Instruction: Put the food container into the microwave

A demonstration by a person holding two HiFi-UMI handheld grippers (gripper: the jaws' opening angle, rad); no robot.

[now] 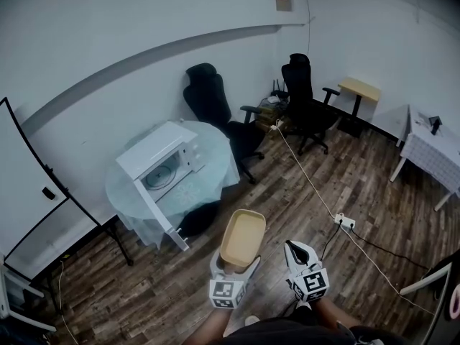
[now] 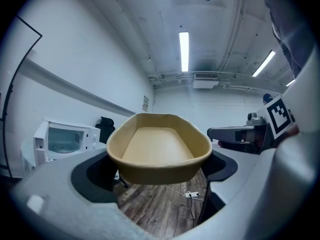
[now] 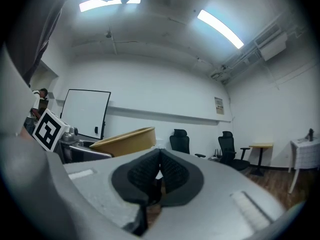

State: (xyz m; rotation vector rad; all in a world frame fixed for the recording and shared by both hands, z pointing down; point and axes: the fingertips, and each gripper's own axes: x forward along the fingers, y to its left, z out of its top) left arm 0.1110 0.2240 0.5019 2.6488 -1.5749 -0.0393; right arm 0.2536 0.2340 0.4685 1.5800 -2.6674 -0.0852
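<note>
A tan oval food container [image 1: 242, 237] is held level above the wood floor, with my left gripper [image 1: 235, 267] shut on its near end. In the left gripper view the empty container [image 2: 159, 146] fills the space between the jaws. My right gripper [image 1: 299, 256] hangs just right of it, shut with nothing between its pads [image 3: 160, 171]; the container [image 3: 125, 140] shows at its left. The white microwave [image 1: 162, 162] stands on a round glass table [image 1: 223, 158] ahead to the left, its door swung open, and appears again in the left gripper view as the microwave [image 2: 62, 140].
Two black office chairs [image 1: 215, 106] [image 1: 305, 99] stand by the far wall. A white cable with a power strip [image 1: 345, 222] runs across the floor. A whiteboard stand [image 1: 43, 192] is at left, a small wooden table [image 1: 359, 88] and a cloth-covered table [image 1: 435, 149] at right.
</note>
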